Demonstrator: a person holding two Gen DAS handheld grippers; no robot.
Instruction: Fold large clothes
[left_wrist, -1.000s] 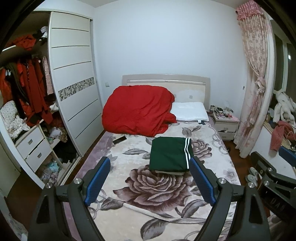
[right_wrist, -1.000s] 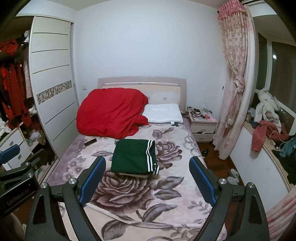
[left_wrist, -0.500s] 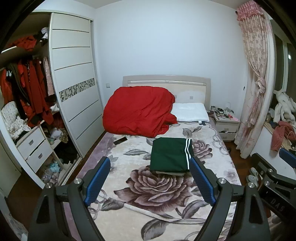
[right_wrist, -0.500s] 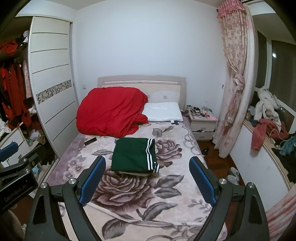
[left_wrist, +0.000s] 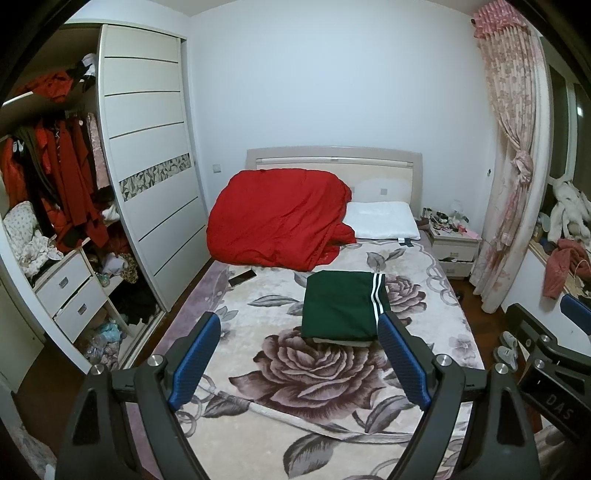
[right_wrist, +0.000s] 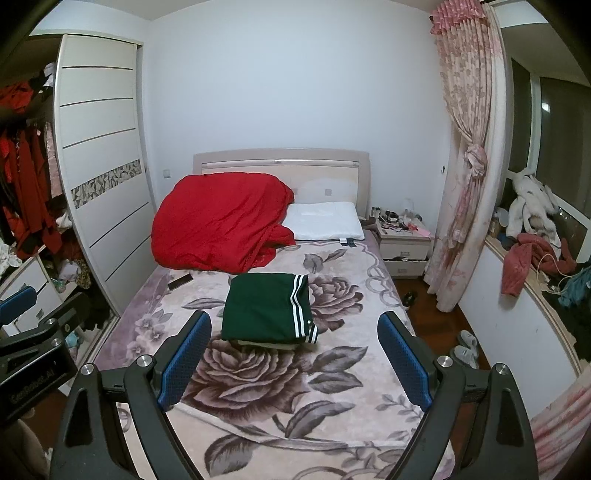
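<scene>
Both the left gripper (left_wrist: 299, 354) and right gripper (right_wrist: 295, 354) gape empty; folded green trousers (right_wrist: 267, 308) lie ahead on the bed (right_wrist: 332, 387).

A dark green garment (left_wrist: 340, 306) lies folded into a neat, flat rectangle on the bed (left_wrist: 332, 373), about midway between its two side edges and somewhat nearer the head end than the foot. Three white stripes run along its right-hand edge. It rests squarely on top of another folded piece, of which only a pale sliver shows beneath its near edge.
</scene>
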